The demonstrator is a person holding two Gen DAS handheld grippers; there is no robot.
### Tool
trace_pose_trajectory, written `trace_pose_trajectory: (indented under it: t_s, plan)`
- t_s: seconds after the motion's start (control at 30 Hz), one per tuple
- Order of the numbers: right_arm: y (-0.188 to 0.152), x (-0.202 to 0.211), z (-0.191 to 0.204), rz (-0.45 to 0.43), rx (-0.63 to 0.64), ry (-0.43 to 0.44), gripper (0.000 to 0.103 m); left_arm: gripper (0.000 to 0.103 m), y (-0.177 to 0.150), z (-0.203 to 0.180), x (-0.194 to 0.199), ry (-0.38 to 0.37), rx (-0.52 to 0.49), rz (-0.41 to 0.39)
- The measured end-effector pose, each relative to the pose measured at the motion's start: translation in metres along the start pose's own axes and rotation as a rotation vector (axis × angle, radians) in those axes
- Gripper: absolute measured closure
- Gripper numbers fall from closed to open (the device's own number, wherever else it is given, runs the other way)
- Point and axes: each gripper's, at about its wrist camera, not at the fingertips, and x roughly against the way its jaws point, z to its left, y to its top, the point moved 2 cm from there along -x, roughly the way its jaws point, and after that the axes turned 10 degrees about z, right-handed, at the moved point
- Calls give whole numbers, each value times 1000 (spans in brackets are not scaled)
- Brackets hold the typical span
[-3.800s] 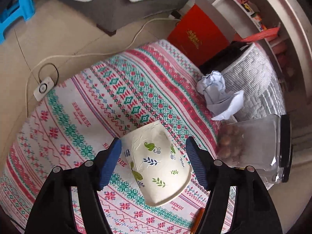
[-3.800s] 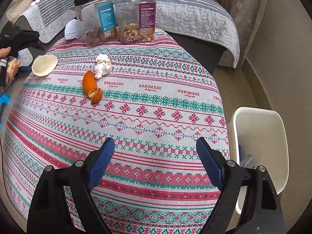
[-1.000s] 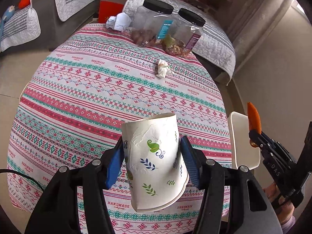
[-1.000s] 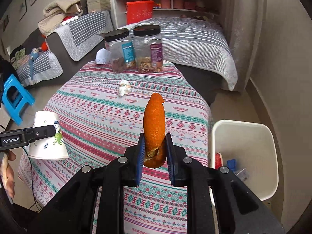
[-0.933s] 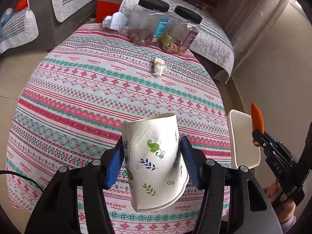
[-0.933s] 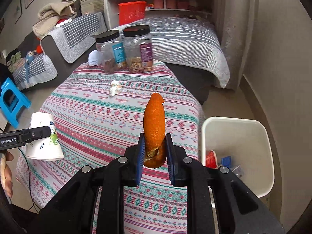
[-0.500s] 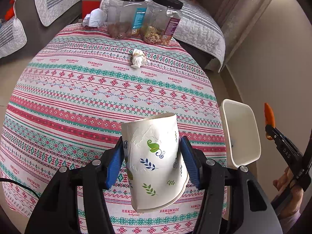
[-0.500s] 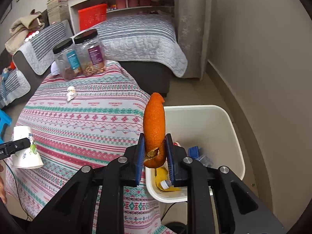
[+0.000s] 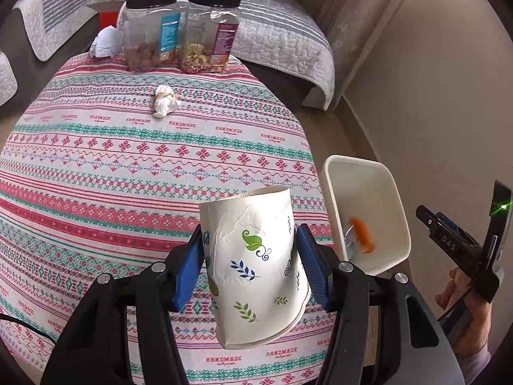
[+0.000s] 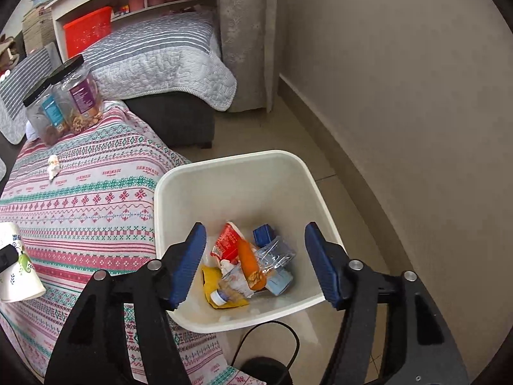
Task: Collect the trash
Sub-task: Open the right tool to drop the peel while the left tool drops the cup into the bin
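Observation:
My left gripper (image 9: pixel 250 263) is shut on a white paper cup (image 9: pixel 253 269) printed with leaves, held above the near edge of the patterned tablecloth (image 9: pixel 128 166); the same cup (image 10: pixel 16 266) shows at the left edge of the right wrist view. My right gripper (image 10: pixel 255 263) hangs over the white trash bin (image 10: pixel 237 166), its jaws opening with nothing between them. The orange peel (image 10: pixel 250 263) lies in the bin on top of other rubbish, and appears blurred as the orange peel (image 9: pixel 362 234) inside the bin (image 9: pixel 397 199) in the left wrist view. A crumpled wrapper (image 9: pixel 165 104) rests on the cloth.
Two black-lidded clear jars (image 9: pixel 182 32) stand at the table's far edge, with a crumpled white paper (image 9: pixel 105 43) beside them. A grey-covered sofa (image 10: pixel 166 61) lies behind, a beige wall (image 10: pixel 400 80) to the right. A black cable (image 10: pixel 266 343) runs on the floor by the bin.
My right gripper swung from over the table to above the bin and let go of the orange peel, which now lies in the bin. The left gripper carried the cup toward the bin.

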Motion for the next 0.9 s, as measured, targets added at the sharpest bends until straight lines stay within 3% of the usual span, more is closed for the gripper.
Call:
trace_pose_trajectory:
  t_s: [0.23, 0.67, 0.77, 0.83, 0.9]
  plan:
    - [-1, 18, -35, -44, -87, -22, 24, 46, 9, -65, -1, -95, -87, -61]
    - [-16, 14, -115, -35, -239, -71, 22, 46, 11, -172, -62, -214, -159, -10]
    - [-19, 14, -129, -35, -266, -89, 22, 43, 9, -192, -78, -236, -196, 15]
    - [-20, 15, -134, -39, -281, -109, 19, 32, 7, -199, -90, -246, -217, 38]
    - [-19, 17, -134, -51, -290, -125, 17, 30, 7, -196, -97, -242, -221, 46]
